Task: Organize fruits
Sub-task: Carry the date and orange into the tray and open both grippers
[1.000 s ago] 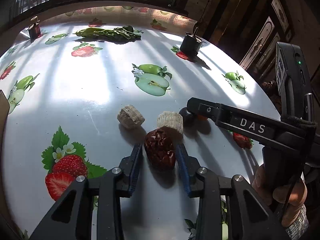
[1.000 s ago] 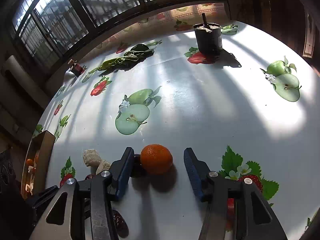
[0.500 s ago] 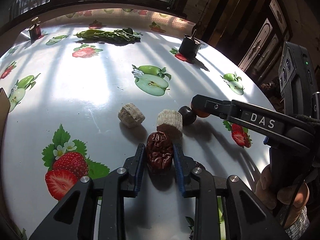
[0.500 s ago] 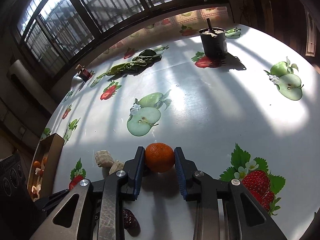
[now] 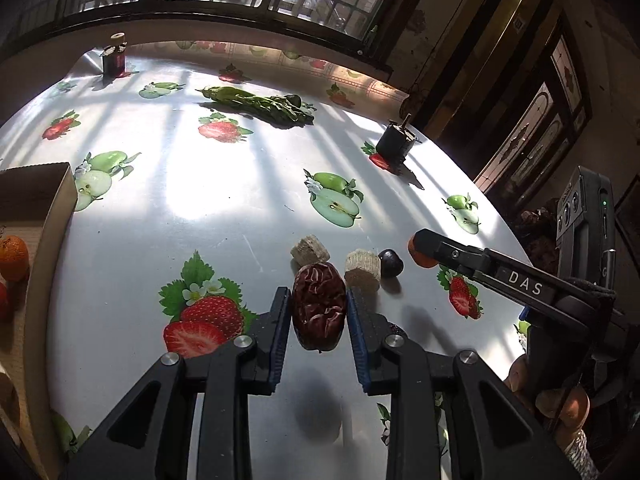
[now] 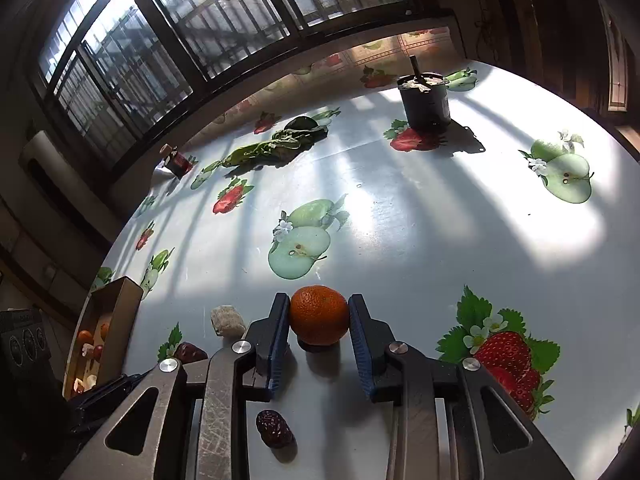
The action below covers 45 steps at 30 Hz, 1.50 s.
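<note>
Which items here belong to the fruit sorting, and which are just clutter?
Job:
- wrinkled dark red date, in the left gripper
- round orange tangerine, in the right gripper
- small dark round fruit
- second red date on the table
- open cardboard box holding fruit

Clutter:
- two beige fibrous blocks
- green leafy bunch
- black cylindrical motor
- small dark bottle

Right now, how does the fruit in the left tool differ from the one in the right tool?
The left tool grips a dark red, wrinkled, elongated date; the right tool grips a bright orange, round, finely dimpled tangerine. The date stands lengthwise along the fingers. Both are clamped between blue pads, seemingly raised off the fruit-print tablecloth.
</note>
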Available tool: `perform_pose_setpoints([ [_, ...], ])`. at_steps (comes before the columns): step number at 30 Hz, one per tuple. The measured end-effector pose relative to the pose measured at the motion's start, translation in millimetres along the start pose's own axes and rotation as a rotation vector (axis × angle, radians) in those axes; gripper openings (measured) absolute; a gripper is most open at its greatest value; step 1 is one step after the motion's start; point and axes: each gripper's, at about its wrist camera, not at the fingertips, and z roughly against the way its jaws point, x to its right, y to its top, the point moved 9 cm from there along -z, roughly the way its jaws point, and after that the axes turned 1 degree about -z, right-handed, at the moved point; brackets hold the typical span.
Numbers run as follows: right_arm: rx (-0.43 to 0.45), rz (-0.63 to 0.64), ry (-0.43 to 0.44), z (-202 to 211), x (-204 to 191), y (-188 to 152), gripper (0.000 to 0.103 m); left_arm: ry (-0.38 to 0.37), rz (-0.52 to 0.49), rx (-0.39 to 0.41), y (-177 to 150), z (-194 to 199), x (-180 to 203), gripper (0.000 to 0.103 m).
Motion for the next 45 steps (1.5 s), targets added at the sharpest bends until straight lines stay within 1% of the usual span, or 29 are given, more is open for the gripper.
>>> perform_pose_setpoints([
  [2, -0.003, 0.025, 0.025, 10, -19, -7, 0.032, 0.033, 0.015, 0.042, -1, 31, -19, 0.027],
  [6, -0.025, 0.118, 0.085, 19, -77, -23, 0.032, 0.173, 0.077, 0.092, -12, 89, -84, 0.027],
  [10, -0.062, 0.231, 0.17, 17, -150, -51, 0.032, 0.336, 0.183, 0.097, -35, 135, -164, 0.027],
  [13, -0.108, 0.313, 0.233, 6, -204, -82, 0.032, 0.43, 0.236, 0.087, -54, 156, -207, 0.027],
  [16, -0.15, 0.401, 0.272, -7, -251, -115, 0.033, 0.475, 0.257, 0.064, -69, 164, -231, 0.027],
  [20, -0.184, 0.489, 0.274, -25, -292, -144, 0.033, 0.507, 0.263, 0.049, -80, 166, -246, 0.027],
  [24, -0.182, 0.547, 0.214, -47, -308, -153, 0.033, 0.507, 0.271, 0.05, -81, 164, -250, 0.027],
  [28, -0.207, 0.544, 0.184, -62, -307, -156, 0.033, 0.494, 0.279, 0.047, -83, 159, -251, 0.028],
  [30, -0.212, 0.547, 0.173, -65, -307, -159, 0.034, 0.48, 0.284, 0.056, -82, 159, -250, 0.032],
  [34, -0.215, 0.532, 0.177, -64, -306, -160, 0.035, 0.464, 0.292, 0.08, -79, 165, -246, 0.043],
  [36, -0.216, 0.517, 0.187, -62, -306, -159, 0.041, 0.463, 0.293, 0.092, -77, 169, -244, 0.048],
  [38, -0.207, 0.511, 0.19, -59, -306, -158, 0.053, 0.463, 0.296, 0.104, -76, 173, -241, 0.052],
  [40, -0.201, 0.507, 0.195, -54, -306, -157, 0.055, 0.485, 0.299, 0.119, -74, 179, -238, 0.055],
  [43, -0.187, 0.499, 0.198, -43, -303, -154, 0.056, 0.529, 0.288, 0.155, -70, 190, -233, 0.064],
  [45, -0.169, 0.491, 0.198, -33, -298, -150, 0.058, 0.561, 0.273, 0.185, -65, 200, -229, 0.069],
])
